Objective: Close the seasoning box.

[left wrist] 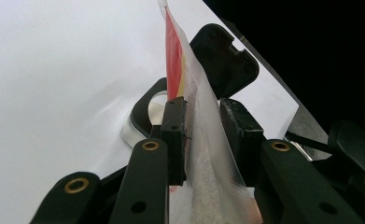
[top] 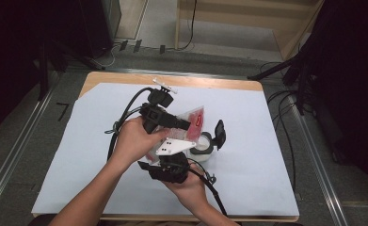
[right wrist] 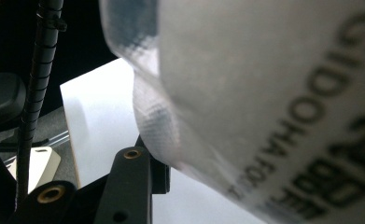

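- The left hand (top: 135, 137) comes in from the bottom left of the high view, forearm slanting up toward the middle of the table, fingers wrapped round the body of the left gripper (top: 181, 124), which points to the right, roughly level.
- The right hand (top: 188, 186) sits just below it, palm up under the right gripper (top: 168, 165), whose grey three-cornered plate (top: 173, 146) faces the camera.
- Both grippers meet over the middle of the white sheet (top: 247, 141) that covers the wooden table (top: 210, 83).
- In the left gripper view the left gripper (left wrist: 202, 135) has its jaws clamped on a clear plastic pouch (left wrist: 203, 154) of white grains; the pouch stands on edge between the pads, its red and yellow top strip rising above them.
- In the high view the pouch (top: 194, 118) is held above the sheet, between the two grippers, its red label toward the far side.
- Just beside the pouch a white jar (top: 203, 145) with an open black flip lid (top: 219, 133) stands on the sheet.
- In the right gripper view the pouch (right wrist: 264, 93) lies close over the lens; whether the right jaws press on it I cannot tell.
- Dark block lettering runs along the film there, blurred; "GIDOHA" can be made out, the rest is not legible.
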Action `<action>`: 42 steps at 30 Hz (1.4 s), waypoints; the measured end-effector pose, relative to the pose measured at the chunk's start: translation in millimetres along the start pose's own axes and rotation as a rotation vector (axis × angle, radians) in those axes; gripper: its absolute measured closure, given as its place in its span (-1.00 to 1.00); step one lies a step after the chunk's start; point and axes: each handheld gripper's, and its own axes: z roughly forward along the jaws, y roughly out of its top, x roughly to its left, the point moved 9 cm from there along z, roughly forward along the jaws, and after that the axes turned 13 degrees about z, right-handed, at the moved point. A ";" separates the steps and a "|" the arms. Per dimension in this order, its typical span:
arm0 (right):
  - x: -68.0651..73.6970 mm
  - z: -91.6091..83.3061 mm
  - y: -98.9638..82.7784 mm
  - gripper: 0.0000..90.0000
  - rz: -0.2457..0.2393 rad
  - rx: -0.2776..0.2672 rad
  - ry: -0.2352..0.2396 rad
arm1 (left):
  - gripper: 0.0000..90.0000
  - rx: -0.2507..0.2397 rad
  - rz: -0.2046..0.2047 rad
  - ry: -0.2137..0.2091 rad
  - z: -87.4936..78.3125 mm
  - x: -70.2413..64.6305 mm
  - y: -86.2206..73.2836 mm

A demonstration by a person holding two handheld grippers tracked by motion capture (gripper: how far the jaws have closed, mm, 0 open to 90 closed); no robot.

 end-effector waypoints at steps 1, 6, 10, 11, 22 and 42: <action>0.2 0.1 -0.2 0.43 0.002 0.001 0.001 | 0.61 0.000 0.000 -0.003 0.0 -0.1 -0.1; 0.7 -0.1 0.0 0.43 0.018 0.003 0.005 | 0.62 0.000 -0.004 -0.003 0.4 -0.8 -0.2; 0.7 0.1 -0.2 0.43 0.016 0.003 0.005 | 0.62 0.005 -0.006 -0.004 0.7 -0.4 -0.6; 0.9 0.2 -0.5 0.43 0.018 0.004 0.005 | 0.61 0.007 -0.004 -0.007 0.6 0.0 -1.0; 0.4 0.7 -0.9 0.43 0.014 0.008 -0.002 | 0.61 0.004 -0.009 -0.014 1.3 -0.2 -1.3; 1.5 -2.7 -0.3 0.43 0.018 -0.003 -0.007 | 0.60 -0.006 0.012 -0.018 1.9 -6.1 2.2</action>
